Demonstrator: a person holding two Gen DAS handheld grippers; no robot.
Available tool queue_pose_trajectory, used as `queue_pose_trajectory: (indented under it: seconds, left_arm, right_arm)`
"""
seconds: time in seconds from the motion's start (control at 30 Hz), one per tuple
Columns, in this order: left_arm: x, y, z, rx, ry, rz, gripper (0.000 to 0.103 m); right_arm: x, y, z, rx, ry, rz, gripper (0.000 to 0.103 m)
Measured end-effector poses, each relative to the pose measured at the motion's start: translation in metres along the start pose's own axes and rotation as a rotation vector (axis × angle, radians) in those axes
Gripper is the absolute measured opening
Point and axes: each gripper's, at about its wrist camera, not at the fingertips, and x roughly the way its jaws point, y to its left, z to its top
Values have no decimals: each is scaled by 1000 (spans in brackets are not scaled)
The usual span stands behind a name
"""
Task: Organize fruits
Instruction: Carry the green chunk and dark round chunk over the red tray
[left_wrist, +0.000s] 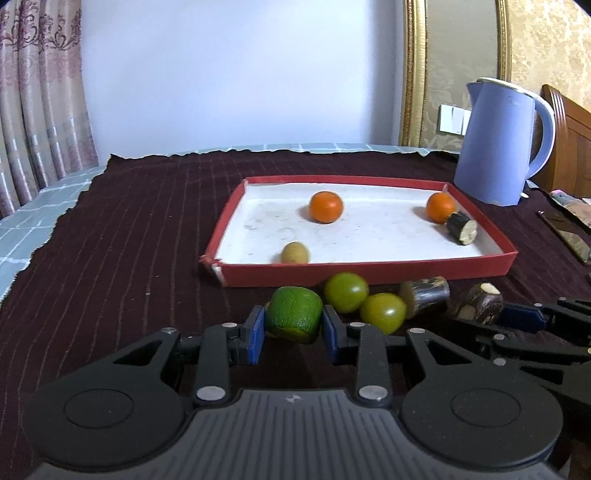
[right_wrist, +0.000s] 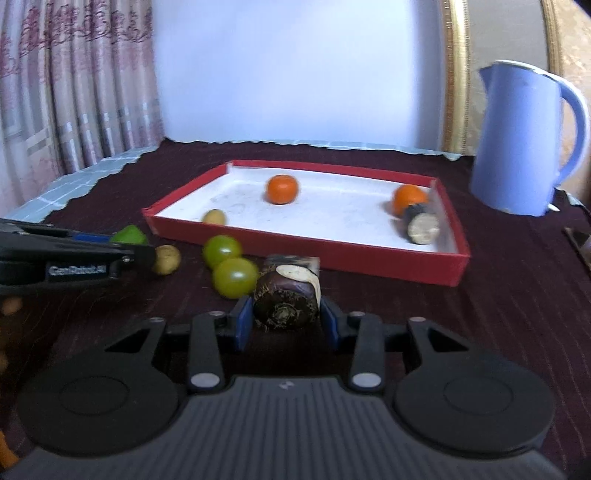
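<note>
Right tool (right_wrist: 284, 320) clamps dark root chunk (right_wrist: 286, 301); left tool (left_wrist: 294, 328) clamps green fruit (left_wrist: 294, 314); "CanRobot.AI" lettering.

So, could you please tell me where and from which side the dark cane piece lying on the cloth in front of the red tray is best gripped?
Grip the cane piece across its round middle, coming from the near side over the cloth. It lies on its side with a pale cut end toward the green fruit, which sits close, so pads on the curved flanks seem safest.
</note>
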Motion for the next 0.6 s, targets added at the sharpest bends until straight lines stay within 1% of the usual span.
queue_pose_trajectory:
  seconds: [0.1, 0.3, 0.43, 0.6]
  left_arm:
    - [2, -16, 5, 14, 0, -11, 32]
    - [8, -45, 10, 58, -6, -3, 32]
    - [10, -52, 12, 72, -8, 1, 32]
    - [13, -52, 15, 73, -3, 21, 32]
  right_arm:
    - [-6, -15, 4, 21, -25, -33, 37]
    - [-17, -34, 13, 45, -68, -72, 37]
    - [-18, -39, 16, 48, -79, -78, 38]
    - [-16, -41, 20, 48, -88, -79, 38]
